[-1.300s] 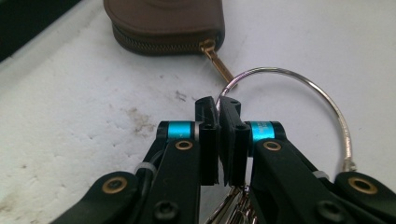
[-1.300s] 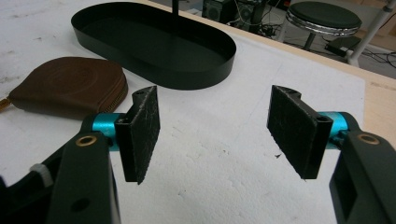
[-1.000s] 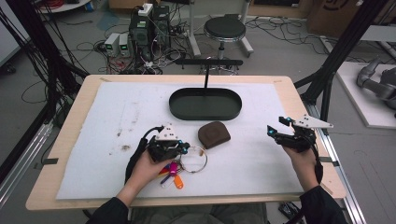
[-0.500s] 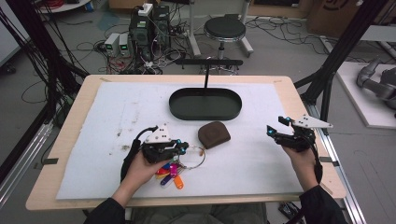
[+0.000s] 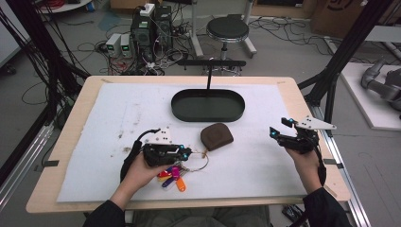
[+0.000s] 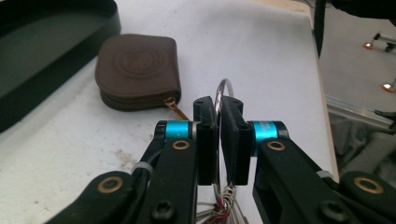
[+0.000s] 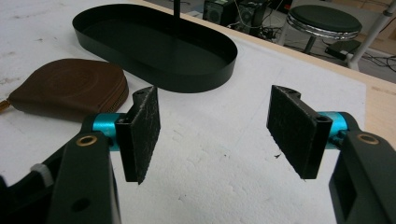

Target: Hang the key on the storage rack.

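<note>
White padding covers the table [image 5: 265, 163]; just left of the brown pouch [image 5: 216, 136], the left gripper [image 5: 185, 152] has been easing its pinch on the key ring [image 6: 223, 91], while the right gripper [image 7: 215, 123] gapes empty, well right.

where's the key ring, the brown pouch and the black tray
key ring [image 6: 224, 91], left gripper view, top of the wire loop above the pads
brown pouch [image 5: 216, 136], high view, middle of its top face
black tray [image 7: 219, 70], right gripper view, near outer wall
</note>
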The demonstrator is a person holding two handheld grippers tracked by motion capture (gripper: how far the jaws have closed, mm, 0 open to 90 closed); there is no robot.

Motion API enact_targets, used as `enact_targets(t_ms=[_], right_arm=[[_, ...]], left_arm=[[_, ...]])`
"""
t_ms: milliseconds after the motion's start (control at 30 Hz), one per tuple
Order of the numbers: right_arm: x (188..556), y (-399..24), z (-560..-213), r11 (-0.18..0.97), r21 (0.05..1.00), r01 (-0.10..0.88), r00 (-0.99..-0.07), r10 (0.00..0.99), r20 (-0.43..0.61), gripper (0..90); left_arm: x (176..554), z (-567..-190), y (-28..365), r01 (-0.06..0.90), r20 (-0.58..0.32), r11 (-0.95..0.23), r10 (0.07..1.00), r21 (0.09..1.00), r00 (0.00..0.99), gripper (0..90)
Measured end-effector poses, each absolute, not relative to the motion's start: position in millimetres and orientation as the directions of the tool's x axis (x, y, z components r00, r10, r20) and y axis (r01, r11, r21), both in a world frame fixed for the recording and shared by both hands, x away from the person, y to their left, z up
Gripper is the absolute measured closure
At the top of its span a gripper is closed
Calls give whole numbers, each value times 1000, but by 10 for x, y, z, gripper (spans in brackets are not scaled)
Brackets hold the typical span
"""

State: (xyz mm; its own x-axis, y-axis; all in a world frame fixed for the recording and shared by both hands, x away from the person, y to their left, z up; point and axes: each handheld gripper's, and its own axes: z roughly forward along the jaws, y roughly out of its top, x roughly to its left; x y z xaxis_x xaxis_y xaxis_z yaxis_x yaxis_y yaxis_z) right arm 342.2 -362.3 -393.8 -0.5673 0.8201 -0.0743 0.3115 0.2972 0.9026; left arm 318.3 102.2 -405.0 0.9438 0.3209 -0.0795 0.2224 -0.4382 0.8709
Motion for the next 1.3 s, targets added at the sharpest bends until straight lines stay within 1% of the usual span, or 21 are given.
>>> enact_targets(t_ms=[67, 167, 233, 333, 567, 900, 1133, 1300], right_arm=[[3420, -3623, -3937, 296, 903, 311, -565, 822, -75, 354], [3417, -3625, -3934, 294, 904, 310, -564, 823, -74, 354], [3416, -3627, -3935, 294, 903, 314, -563, 823, -72, 354], [3417, -3625, -3935, 297, 904, 308, -566, 821, -77, 354], [3411, -3631, -3928, 292, 907, 304, -560, 825, -78, 357], [3413, -3626, -3931, 294, 904, 310, -562, 824, -76, 357], [3411, -3631, -3928, 293, 905, 308, -559, 826, -77, 357], [3411, -3633, -3929, 290, 906, 310, -558, 826, -73, 357]], left_arm=[[3178, -4065, 1007, 228, -85, -441, 321, 868, 943, 816], [3181, -4059, 1005, 226, -87, -443, 312, 868, 946, 828], [3183, -4060, 1007, 227, -88, -446, 311, 866, 946, 851], [3191, -4074, 1006, 237, -101, -455, 303, 858, 947, 852], [3190, -4071, 999, 230, -93, -467, 298, 854, 950, 860], [3204, -3953, 1092, 228, -99, -391, 322, 892, 941, 863], [3232, -3771, 1147, 197, -74, -343, 342, 918, 937, 864], [3259, -3662, 1173, 177, -47, -338, 360, 924, 932, 865]])
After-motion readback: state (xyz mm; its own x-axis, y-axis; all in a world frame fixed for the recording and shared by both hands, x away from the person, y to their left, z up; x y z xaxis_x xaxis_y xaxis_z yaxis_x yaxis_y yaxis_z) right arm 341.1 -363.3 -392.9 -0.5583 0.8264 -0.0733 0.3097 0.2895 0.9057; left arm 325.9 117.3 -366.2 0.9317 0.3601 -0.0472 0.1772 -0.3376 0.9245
